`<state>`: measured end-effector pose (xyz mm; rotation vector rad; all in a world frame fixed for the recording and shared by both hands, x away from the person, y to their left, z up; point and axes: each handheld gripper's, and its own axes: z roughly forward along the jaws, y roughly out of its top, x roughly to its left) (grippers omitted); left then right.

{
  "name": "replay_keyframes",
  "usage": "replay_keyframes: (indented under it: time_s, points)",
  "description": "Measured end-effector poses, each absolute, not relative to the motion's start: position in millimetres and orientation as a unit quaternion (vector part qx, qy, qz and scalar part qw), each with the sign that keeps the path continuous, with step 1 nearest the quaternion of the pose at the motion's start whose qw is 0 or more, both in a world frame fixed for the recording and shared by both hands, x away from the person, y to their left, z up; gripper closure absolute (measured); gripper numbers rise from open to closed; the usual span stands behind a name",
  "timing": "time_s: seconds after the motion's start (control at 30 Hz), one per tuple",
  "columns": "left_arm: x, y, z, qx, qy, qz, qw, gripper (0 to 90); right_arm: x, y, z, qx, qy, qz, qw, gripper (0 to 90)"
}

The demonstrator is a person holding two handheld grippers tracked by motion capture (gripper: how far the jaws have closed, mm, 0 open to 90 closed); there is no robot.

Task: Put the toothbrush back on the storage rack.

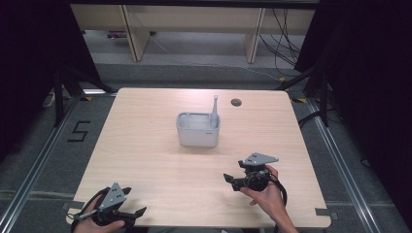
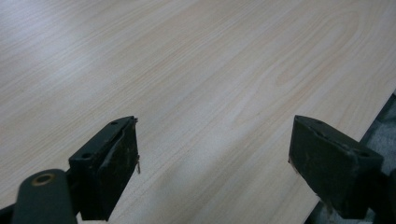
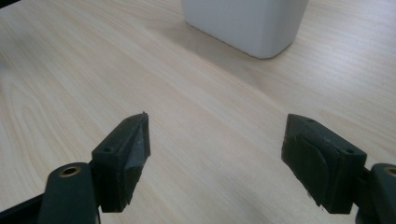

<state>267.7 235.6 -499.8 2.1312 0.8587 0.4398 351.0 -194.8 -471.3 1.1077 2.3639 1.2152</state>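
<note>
Down at the near edge, left gripper [image 1: 127, 212] resting, jaws spread wide, empty. Right gripper [image 1: 232, 178] hovering mid light wooden counter [image 1: 145, 145], jaws released too. Beyond, white plastic caddy [image 1: 197, 130] holding upright grey brush handle [image 1: 214, 110].

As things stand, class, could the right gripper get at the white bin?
Probably yes. The right gripper is open and bare table lies between it and the bin, with nothing in the way. The bin also shows ahead of its jaws in the right gripper view.
</note>
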Motion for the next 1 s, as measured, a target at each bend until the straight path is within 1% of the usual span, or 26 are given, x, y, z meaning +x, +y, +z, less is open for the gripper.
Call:
replay_keyframes:
  time_s: [0.07, 0.13, 0.2, 0.23, 0.33, 0.37, 0.4, 0.5, 0.57, 0.67, 0.83, 0.87, 1.0]
  points:
    - [267.6, 235.5, -499.8, 0.838, 0.339, 0.173, 0.391, 15.4, 351.5, -196.2, -471.6, 0.374, 0.817, 0.418, 0.136, 23.8]
    - [267.6, 235.7, -499.7, 0.839, 0.338, 0.173, 0.39, 15.4, 346.8, -197.2, -471.1, 0.392, 0.811, 0.416, 0.125, 23.4]
    - [267.7, 235.7, -499.7, 0.839, 0.338, 0.173, 0.39, 15.4, 347.9, -200.7, -471.8, 0.376, 0.816, 0.418, 0.135, 23.0]
    - [267.6, 235.6, -499.8, 0.839, 0.338, 0.173, 0.39, 15.4, 346.5, -201.3, -471.7, 0.384, 0.814, 0.417, 0.128, 22.9]
    - [267.5, 235.5, -499.7, 0.838, 0.339, 0.173, 0.391, 15.4, 344.5, -204.2, -472.1, 0.383, 0.814, 0.416, 0.133, 22.0]
    - [267.6, 235.5, -499.8, 0.838, 0.339, 0.173, 0.39, 15.4, 342.2, -204.2, -472.7, 0.393, 0.811, 0.416, 0.124, 21.9]
    - [267.6, 235.5, -499.8, 0.838, 0.339, 0.173, 0.39, 15.4, 342.2, -204.2, -472.7, 0.393, 0.811, 0.416, 0.124, 21.9]
    - [268.0, 236.1, -499.4, 0.841, 0.336, 0.176, 0.386, 15.4, 339.8, -207.4, -474.3, 0.388, 0.813, 0.417, 0.125, 21.6]
    - [268.0, 236.1, -499.4, 0.842, 0.335, 0.176, 0.385, 15.4, 339.5, -209.2, -474.6, 0.379, 0.817, 0.413, 0.135, 21.3]
    - [267.9, 236.3, -499.3, 0.842, 0.335, 0.176, 0.385, 15.4, 335.3, -209.5, -475.6, 0.391, 0.816, 0.406, 0.129, 21.1]
    - [268.0, 236.2, -499.4, 0.842, 0.335, 0.176, 0.385, 15.4, 331.4, -211.6, -478.1, 0.384, 0.819, 0.404, 0.133, 20.7]
    - [268.1, 236.4, -499.3, 0.842, 0.334, 0.176, 0.384, 15.4, 329.3, -211.0, -478.5, 0.391, 0.819, 0.402, 0.124, 20.5]
    - [267.9, 236.1, -499.4, 0.841, 0.335, 0.176, 0.385, 15.4, 326.5, -211.8, -479.7, 0.391, 0.819, 0.4, 0.126, 20.2]
